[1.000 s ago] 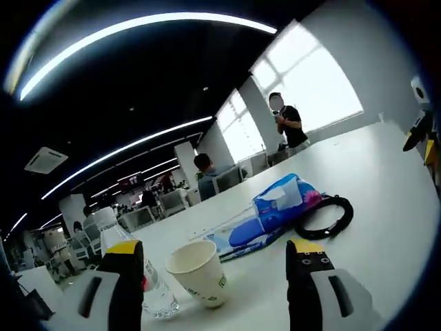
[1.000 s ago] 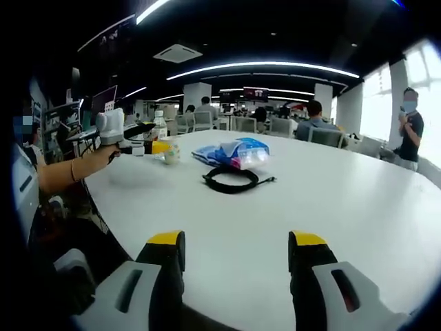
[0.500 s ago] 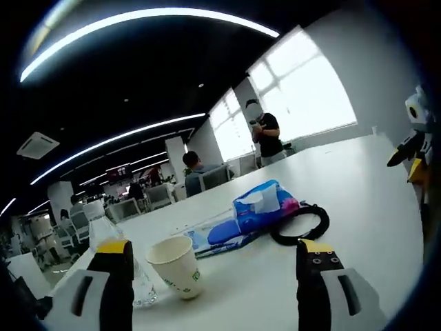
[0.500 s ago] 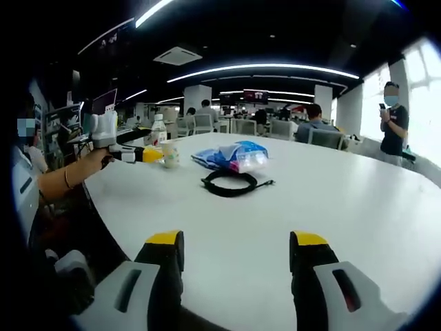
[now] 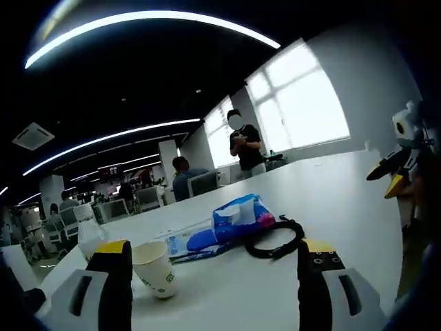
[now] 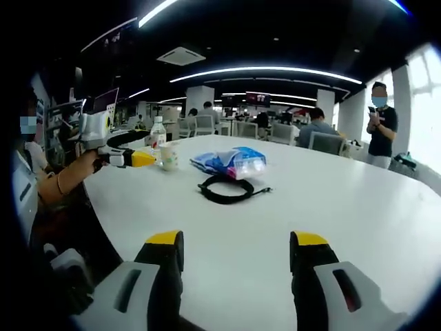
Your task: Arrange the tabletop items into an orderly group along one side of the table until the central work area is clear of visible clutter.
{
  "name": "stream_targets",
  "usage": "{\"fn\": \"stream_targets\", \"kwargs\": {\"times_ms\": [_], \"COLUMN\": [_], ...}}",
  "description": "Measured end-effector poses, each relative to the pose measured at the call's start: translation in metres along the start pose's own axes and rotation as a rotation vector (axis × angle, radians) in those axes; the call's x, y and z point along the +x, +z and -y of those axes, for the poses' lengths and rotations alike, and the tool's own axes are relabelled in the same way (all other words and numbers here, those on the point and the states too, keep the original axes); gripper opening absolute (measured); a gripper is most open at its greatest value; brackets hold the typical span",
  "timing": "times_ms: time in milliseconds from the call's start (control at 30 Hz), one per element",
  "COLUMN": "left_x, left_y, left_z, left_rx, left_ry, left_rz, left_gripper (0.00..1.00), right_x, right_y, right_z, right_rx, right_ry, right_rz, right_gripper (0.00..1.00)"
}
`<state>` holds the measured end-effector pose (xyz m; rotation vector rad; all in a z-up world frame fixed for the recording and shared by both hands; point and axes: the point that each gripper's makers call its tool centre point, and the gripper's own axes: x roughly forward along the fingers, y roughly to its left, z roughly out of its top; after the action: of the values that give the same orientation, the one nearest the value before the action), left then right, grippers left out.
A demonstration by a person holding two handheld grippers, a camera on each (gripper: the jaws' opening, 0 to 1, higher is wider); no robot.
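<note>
Left gripper (image 5: 213,255) has pulled back; paper cup (image 5: 154,267) sits just inside its left finger, fingers apart. Right gripper (image 6: 234,252) fingers apart, black cable (image 6: 224,187) well ahead on the tabletop (image 6: 331,207).

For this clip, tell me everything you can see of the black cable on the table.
The black cable lies flat on the white table, wound into a loose coil of a few loops, with one short end trailing out to the side. It looks like thin rubbery cord. It sits just in front of the blue packet; in the left gripper view it lies against or very near that packet. Neither gripper touches it.
</note>
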<state>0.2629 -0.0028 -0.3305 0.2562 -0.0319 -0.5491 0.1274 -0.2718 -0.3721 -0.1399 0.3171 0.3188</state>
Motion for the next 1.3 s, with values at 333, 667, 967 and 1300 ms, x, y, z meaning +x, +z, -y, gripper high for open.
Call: {"fn": "stream_targets", "kwargs": {"times_ms": [333,667,967,1300], "left_x": [0.006,0.024,0.037,0.053], "left_y": [0.001,0.000,-0.008,-0.014], "left_z": [0.026,0.044,0.048,0.052], "left_rx": [-0.079,-0.185,-0.209,-0.237], "left_ry": [-0.050,-0.079,-0.075,-0.068], "left_rz": [-0.030,-0.075,-0.114,-0.141], "left_gripper": [0.99,0.98,0.97,0.96], "right_x": [0.006,0.025,0.042,0.071], "right_y": [0.010,0.023,0.024,0.019], "right_z": [0.008,0.011,0.012,0.015], "right_rx": [-0.014,-0.035,-0.024,0.012], "right_ry": [0.000,0.020,0.036,0.040], "right_rz": [0.010,0.005,-0.009,-0.046], "right_gripper": [0.60,0.60,0.59,0.59]}}
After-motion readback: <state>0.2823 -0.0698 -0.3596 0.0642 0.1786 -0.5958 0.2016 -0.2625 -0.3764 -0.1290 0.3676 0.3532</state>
